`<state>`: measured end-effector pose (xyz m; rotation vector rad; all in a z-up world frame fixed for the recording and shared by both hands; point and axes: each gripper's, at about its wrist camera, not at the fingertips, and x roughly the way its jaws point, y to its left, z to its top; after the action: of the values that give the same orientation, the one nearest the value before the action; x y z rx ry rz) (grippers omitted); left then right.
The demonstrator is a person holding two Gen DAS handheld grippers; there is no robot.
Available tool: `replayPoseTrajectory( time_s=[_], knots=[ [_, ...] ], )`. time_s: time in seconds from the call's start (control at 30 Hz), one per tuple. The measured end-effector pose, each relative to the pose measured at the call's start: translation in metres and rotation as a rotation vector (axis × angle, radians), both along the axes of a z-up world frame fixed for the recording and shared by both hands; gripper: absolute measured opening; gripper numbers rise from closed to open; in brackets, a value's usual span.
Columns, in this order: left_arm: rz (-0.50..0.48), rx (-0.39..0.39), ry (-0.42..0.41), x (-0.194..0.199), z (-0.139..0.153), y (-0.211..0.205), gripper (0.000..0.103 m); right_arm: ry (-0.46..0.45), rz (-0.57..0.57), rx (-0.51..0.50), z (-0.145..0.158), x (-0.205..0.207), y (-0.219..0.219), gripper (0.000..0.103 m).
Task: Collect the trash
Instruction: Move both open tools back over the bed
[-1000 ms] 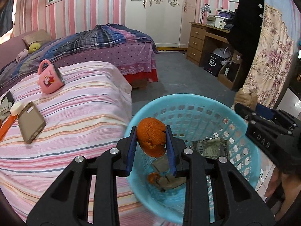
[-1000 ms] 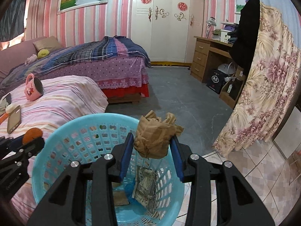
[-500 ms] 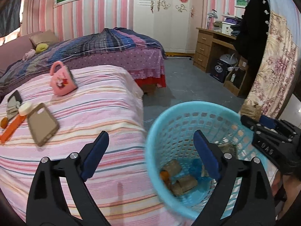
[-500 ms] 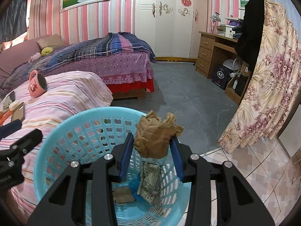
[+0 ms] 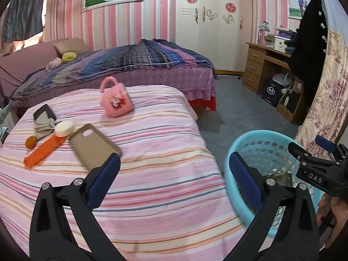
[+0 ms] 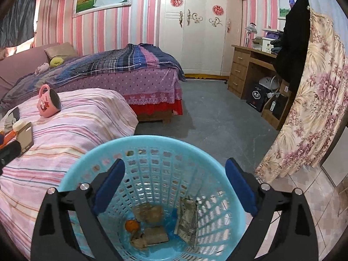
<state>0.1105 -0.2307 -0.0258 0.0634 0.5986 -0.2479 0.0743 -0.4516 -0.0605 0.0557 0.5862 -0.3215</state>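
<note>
With both jaws just opened, brown wad [image 6: 150,214] dropped into basket [image 6: 152,143].

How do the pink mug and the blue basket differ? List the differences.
The pink mug lies tipped on its side on the striped bed; the blue basket stands upright beside the bed. The mug has solid walls; the basket's walls are a grid of holes. The mug looks empty; the basket holds paper scraps and orange peel. Both are open-topped containers.

upright blue basket [image 6: 152,148] holds orange peel [image 6: 131,225], crumpled paper [image 6: 150,212], a banknote [image 6: 187,217].
</note>
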Motion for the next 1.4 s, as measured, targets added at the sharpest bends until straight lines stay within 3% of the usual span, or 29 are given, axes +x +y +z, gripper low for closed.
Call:
replayPoseTrajectory(
  time_s=[0.53,0.93,1.4],
  knots=[
    [0.096,0.059,-0.036,0.01,0.007,0.096,0.097,0.0,0.041,-0.037,0.007,0.029,0.066,0.098],
    [0.159,0.084,-0.003,0.031,-0.013,0.158,0.097,0.016,0.127,-0.069,0.008,0.051,0.126,0.098],
    [0.268,0.004,0.064,0.052,-0.031,0.224,0.097,0.038,0.175,-0.084,0.001,0.067,0.171,0.098]
  ],
)
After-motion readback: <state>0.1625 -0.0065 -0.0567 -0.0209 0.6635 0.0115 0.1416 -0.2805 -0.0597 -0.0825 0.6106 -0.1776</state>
